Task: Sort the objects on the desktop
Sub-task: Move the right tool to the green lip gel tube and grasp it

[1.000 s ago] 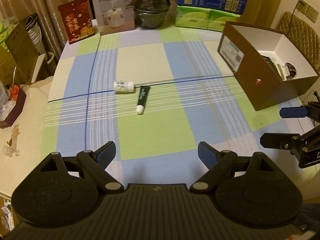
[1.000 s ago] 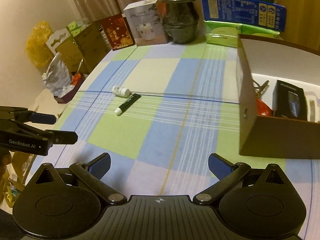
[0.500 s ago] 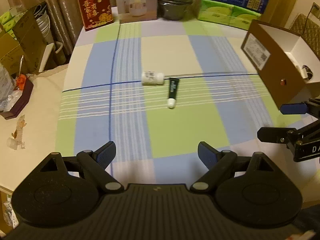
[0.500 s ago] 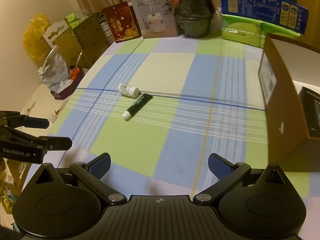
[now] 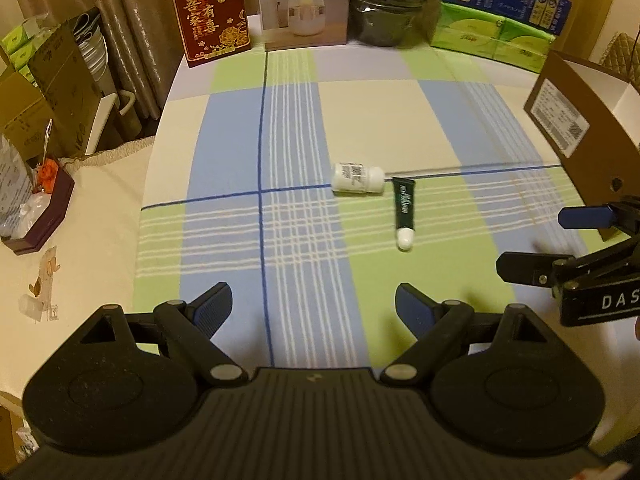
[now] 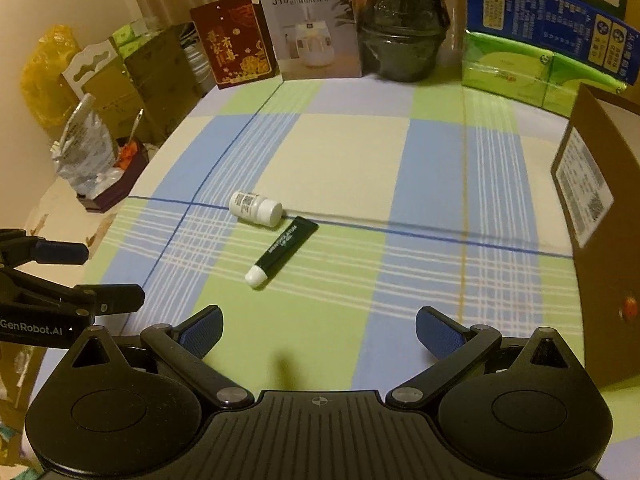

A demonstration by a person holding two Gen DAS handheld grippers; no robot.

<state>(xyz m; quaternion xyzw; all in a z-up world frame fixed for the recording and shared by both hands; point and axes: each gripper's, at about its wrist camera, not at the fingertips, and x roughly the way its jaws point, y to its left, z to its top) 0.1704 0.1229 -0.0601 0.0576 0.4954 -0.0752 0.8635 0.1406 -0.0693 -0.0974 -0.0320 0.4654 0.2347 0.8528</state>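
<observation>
Your brown cardboard box (image 5: 580,128) runs off the right edge in both views, its inside unseen. The dark green tube's (image 6: 286,250) lettering and the white bottle's (image 6: 256,208) label are too small to read.

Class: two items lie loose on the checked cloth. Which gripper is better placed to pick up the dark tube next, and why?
Probably the right gripper: the dark tube lies just ahead of its open jaws. From the left gripper, the tube sits off to the right, nearer the brown box.

A table with a checked cloth (image 5: 360,120) carries a white bottle (image 5: 357,178) lying on its side, a dark green tube (image 5: 404,210) just beside it, a brown box (image 5: 580,144) at the right edge, and cartons (image 5: 304,4) along the far edge.
</observation>
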